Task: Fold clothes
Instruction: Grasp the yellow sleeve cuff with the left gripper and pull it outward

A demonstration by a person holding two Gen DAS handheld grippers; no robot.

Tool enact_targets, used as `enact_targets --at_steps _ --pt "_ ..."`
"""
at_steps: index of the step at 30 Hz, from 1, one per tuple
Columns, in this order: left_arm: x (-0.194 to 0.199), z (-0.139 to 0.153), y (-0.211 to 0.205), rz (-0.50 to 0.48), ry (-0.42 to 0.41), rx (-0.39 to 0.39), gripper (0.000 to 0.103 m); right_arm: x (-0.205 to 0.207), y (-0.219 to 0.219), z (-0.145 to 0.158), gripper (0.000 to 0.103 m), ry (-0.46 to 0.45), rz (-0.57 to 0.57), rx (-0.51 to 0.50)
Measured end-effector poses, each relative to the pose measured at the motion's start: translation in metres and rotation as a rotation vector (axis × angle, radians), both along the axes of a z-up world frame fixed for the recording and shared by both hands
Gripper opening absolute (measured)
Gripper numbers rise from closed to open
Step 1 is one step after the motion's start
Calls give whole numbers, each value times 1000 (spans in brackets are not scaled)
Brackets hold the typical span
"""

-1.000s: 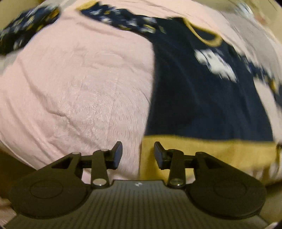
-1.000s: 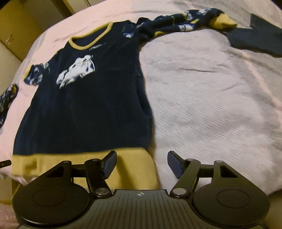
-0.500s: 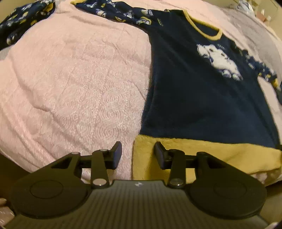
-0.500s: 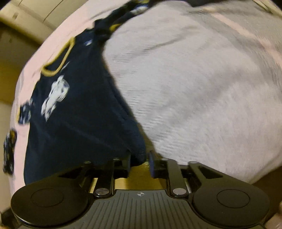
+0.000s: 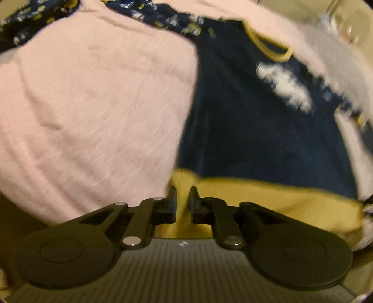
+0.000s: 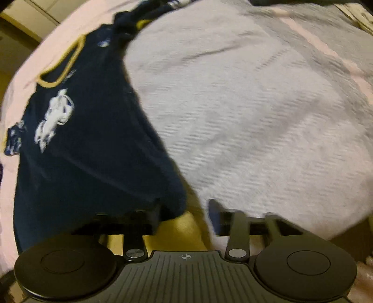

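A navy sweatshirt with a white print, yellow collar and a yellow hem lies flat on the bed. My left gripper is shut on the hem's left corner, which shows between its fingers. In the right wrist view the same sweatshirt lies to the left. My right gripper is at its right bottom corner, fingers apart, with the yellow hem bunched between them. Navy cloth drapes over its left finger. Both views are blurred by motion.
A pink blanket covers the bed to the left of the sweatshirt, and a pale grey blanket covers it to the right. A patterned navy garment lies at the far left, and another dark garment at the far edge.
My left gripper has moved onto the hem corner and shut on it. My right gripper's fingers closed on the other corner half a second ago and now stand wider apart.
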State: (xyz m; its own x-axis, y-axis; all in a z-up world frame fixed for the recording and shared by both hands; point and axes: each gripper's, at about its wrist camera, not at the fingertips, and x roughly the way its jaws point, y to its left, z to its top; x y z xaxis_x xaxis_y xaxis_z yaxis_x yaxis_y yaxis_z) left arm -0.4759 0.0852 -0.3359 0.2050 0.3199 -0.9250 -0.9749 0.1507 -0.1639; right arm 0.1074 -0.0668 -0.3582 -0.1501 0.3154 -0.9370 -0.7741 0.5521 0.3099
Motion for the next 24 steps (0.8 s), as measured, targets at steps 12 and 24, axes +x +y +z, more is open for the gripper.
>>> enact_targets --at_steps 12,24 --pt "-22 32 97 186 -8 105 32 6 88 46 58 -139 -85 140" --pt "-57 8 360 318 -118 221 39 -25 218 16 58 -146 -60 194"
